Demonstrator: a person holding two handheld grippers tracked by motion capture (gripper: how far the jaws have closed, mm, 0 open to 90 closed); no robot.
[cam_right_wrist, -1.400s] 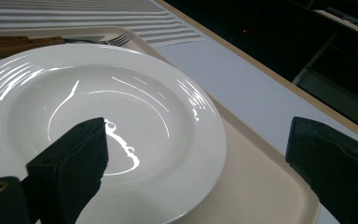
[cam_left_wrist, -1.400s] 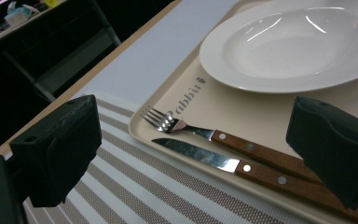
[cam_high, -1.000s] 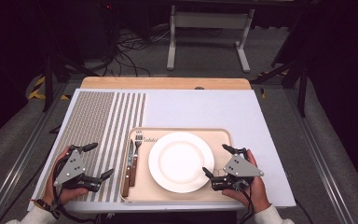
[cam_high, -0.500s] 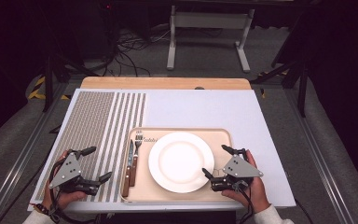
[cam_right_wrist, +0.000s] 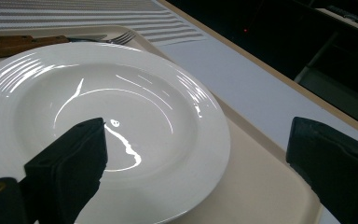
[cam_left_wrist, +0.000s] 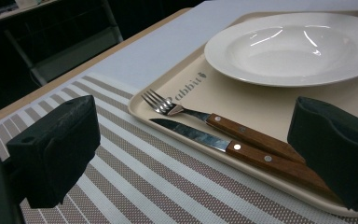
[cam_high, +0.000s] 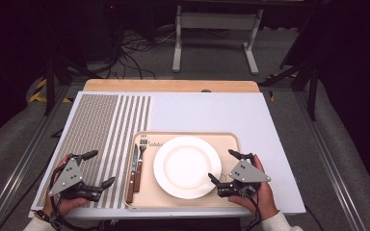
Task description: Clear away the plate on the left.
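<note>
A beige tray (cam_high: 227, 144) lies near the table's front edge. On it sits a white plate (cam_high: 187, 166), with a fork (cam_high: 142, 153) and a wood-handled knife (cam_high: 133, 173) side by side along its left edge. My left gripper (cam_high: 102, 168) rests open on the striped placemat (cam_high: 101, 130), just left of the tray. In the left gripper view the fork (cam_left_wrist: 168, 106) and knife (cam_left_wrist: 205, 137) lie between its jaws, untouched. My right gripper (cam_high: 221, 165) stands open at the plate's right rim. The right gripper view has the plate (cam_right_wrist: 98, 107) in front of its spread jaws.
White table surface (cam_high: 212, 113) stretches behind and to the right of the tray. A wooden strip (cam_high: 173, 85) runs along the far edge. Beyond it, a metal stand (cam_high: 217, 21) and cables (cam_high: 135, 48) lie on the dark floor.
My left gripper has drifted slightly left and toward the front edge. The right gripper, tray, plate and cutlery have stayed put.
</note>
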